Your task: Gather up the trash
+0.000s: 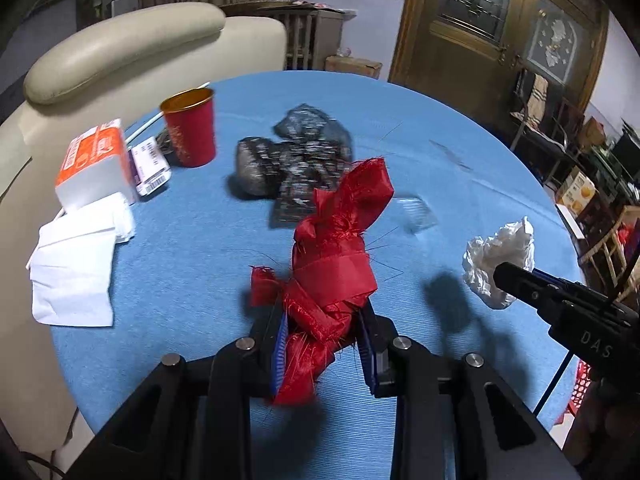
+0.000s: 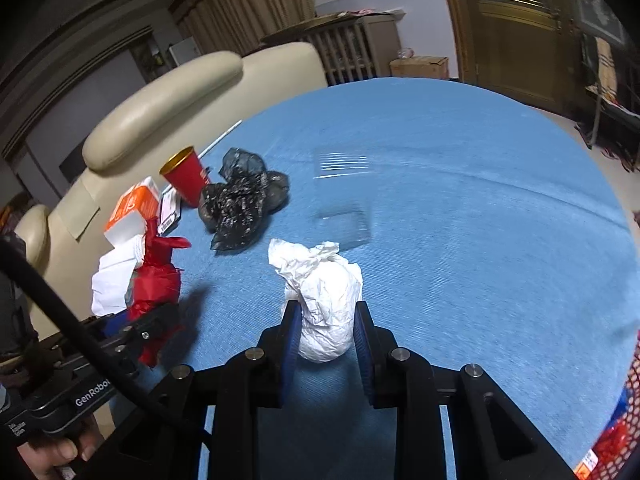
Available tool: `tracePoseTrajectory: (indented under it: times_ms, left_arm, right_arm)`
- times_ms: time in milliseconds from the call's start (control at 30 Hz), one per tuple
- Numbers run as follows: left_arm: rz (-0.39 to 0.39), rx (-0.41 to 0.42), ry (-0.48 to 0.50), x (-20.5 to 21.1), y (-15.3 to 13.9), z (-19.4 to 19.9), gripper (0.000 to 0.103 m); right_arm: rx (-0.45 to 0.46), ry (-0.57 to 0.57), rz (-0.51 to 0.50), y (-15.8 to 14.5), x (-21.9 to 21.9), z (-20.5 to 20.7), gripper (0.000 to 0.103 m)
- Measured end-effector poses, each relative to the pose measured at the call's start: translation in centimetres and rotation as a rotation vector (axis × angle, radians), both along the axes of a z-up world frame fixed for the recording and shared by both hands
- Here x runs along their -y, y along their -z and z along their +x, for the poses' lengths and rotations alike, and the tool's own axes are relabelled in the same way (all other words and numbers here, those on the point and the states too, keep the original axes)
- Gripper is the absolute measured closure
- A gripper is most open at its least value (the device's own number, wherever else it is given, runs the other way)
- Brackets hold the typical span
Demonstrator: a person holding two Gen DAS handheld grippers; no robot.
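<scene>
My left gripper (image 1: 325,344) is shut on a crumpled red cloth scrap (image 1: 336,256), held above the blue table; it also shows in the right wrist view (image 2: 158,276). My right gripper (image 2: 325,332) is shut on a crumpled white paper ball (image 2: 324,300), which also shows in the left wrist view (image 1: 500,260). A crumpled black plastic bag (image 1: 296,160) (image 2: 240,204) lies on the table beyond both. A clear plastic wrapper (image 1: 416,212) (image 2: 344,200) lies to its right.
A red cup (image 1: 190,130) (image 2: 186,176), an orange-white tissue pack (image 1: 94,160), a labelled packet (image 1: 150,168) and white napkins (image 1: 76,276) sit at the table's (image 1: 180,280) left. A cream sofa (image 1: 120,48) stands behind. A red mesh basket (image 2: 624,420) is at the right edge.
</scene>
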State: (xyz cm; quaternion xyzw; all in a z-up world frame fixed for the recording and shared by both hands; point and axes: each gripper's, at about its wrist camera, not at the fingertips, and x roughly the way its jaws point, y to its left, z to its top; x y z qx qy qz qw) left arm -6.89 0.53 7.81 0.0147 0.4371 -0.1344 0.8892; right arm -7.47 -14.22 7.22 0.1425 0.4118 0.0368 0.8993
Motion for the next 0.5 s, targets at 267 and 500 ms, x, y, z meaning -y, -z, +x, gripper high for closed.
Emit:
tracePoseTrajectory:
  times_ms: [267,500]
  left_arm:
    - [0.021,0.013,0.047,2.8,-0.8,-1.2,0.071]
    - [0.035,0.023,0.070,4.1,-1.2,-2.2,0.071]
  right_arm:
    - [0.017,0.061,0.029,-0.4,2.8,-2.5,0.075]
    - [0.033,0.092,0.043,-0.7,4.3,-4.1,0.076]
